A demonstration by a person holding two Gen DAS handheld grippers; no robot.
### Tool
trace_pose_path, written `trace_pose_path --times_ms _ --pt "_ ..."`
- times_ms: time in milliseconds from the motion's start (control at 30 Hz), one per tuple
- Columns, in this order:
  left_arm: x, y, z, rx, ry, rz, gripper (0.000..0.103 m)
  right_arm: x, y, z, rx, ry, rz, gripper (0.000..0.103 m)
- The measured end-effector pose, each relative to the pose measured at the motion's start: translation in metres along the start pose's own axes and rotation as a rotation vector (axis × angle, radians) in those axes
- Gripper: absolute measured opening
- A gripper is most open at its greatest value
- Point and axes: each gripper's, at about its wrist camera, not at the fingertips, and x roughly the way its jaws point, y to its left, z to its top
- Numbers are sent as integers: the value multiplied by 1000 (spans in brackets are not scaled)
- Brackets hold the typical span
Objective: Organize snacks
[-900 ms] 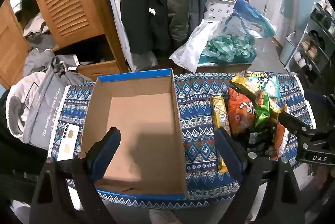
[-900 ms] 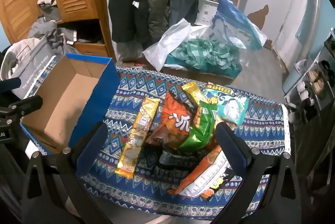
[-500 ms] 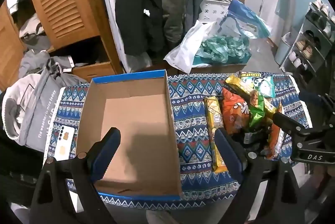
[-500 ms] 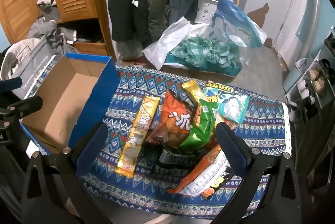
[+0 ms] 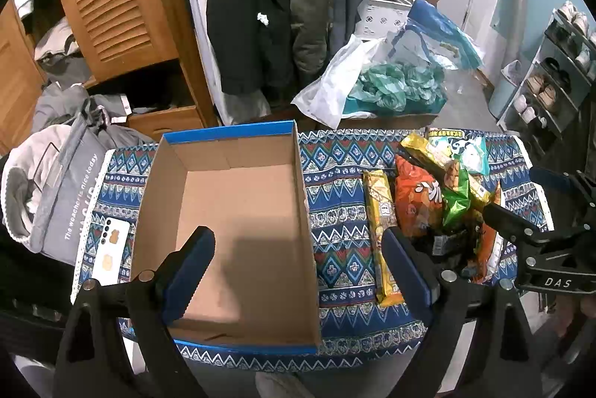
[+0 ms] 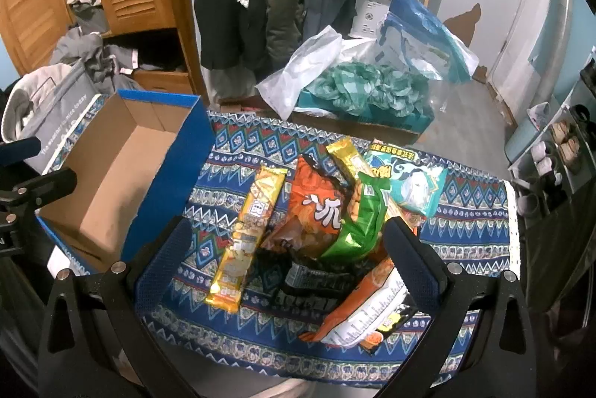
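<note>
An empty cardboard box (image 5: 238, 204) with a blue rim sits on the left of a patterned cloth table (image 5: 339, 212); it also shows in the right wrist view (image 6: 111, 174). A pile of snack packs lies to its right: a long yellow bar (image 6: 247, 234), an orange bag (image 6: 316, 208), a green bag (image 6: 359, 219), a teal pack (image 6: 409, 185), a black pack (image 6: 313, 286) and an orange-white bag (image 6: 365, 308). My left gripper (image 5: 298, 249) is open and empty above the box's near right wall. My right gripper (image 6: 287, 241) is open and empty above the pile.
A white phone (image 5: 111, 249) lies on the cloth left of the box, beside a grey bag (image 5: 56, 182). Behind the table are hanging coats (image 5: 260, 7), a wooden wardrobe (image 5: 111, 7) and plastic bags (image 5: 391, 81). A shoe rack (image 5: 551, 74) stands at the right.
The left gripper has pulled back and up a little, so the box and table look smaller and lower. The right gripper has hardly moved. Both stay open.
</note>
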Motion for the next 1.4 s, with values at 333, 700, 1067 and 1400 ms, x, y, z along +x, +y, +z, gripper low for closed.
trace_pose_path --times_ms 333,700,1067,1400 --pt "1 0 -2 2 2 3 92 0 -1 0 1 2 2 101" --pt "1 0 -3 2 3 1 92 0 -1 0 3 2 3 101" --pt "2 -4 -6 4 7 -2 92 1 -1 0 5 8 4 101" --pt "3 -5 -7 4 17 -12 92 2 -1 -1 6 10 2 101"
